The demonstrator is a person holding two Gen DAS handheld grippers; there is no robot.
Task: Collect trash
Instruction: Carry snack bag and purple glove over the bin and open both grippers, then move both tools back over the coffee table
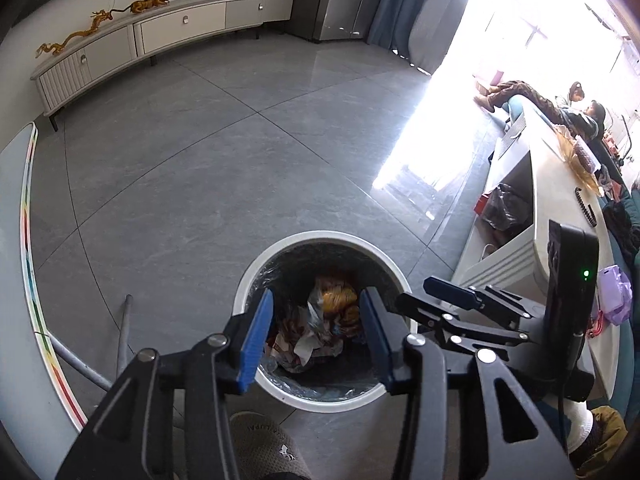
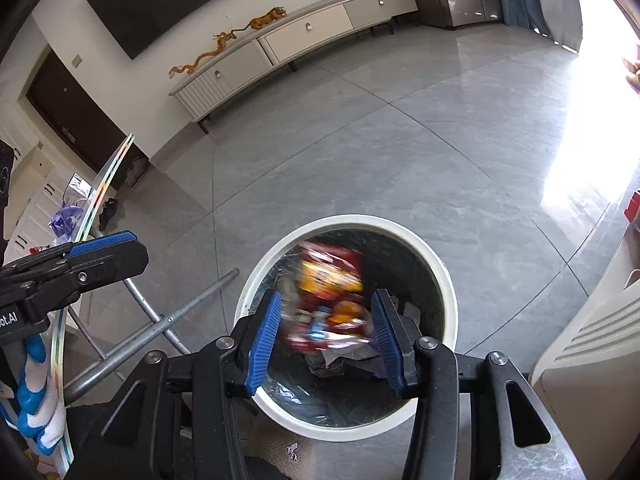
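A white round trash bin (image 1: 256, 264) with a black liner stands on the grey tile floor, also in the right wrist view (image 2: 444, 272). Crumpled wrappers (image 1: 320, 332) lie inside it. My left gripper (image 1: 316, 336) is open and empty above the bin's mouth. My right gripper (image 2: 326, 336) is open above the bin. A red and yellow snack wrapper (image 2: 330, 280), blurred, is in the air between its fingers and the bin, touching neither pad. The right gripper also shows in the left wrist view (image 1: 452, 300), beside the bin.
A glass table edge with coloured trim (image 1: 28, 240) and its metal legs (image 2: 176, 316) stand left of the bin. A white coffee table (image 1: 560, 208) is on the right. A TV cabinet (image 1: 160, 32) lines the far wall. My slipper (image 1: 264, 444) is below the bin.
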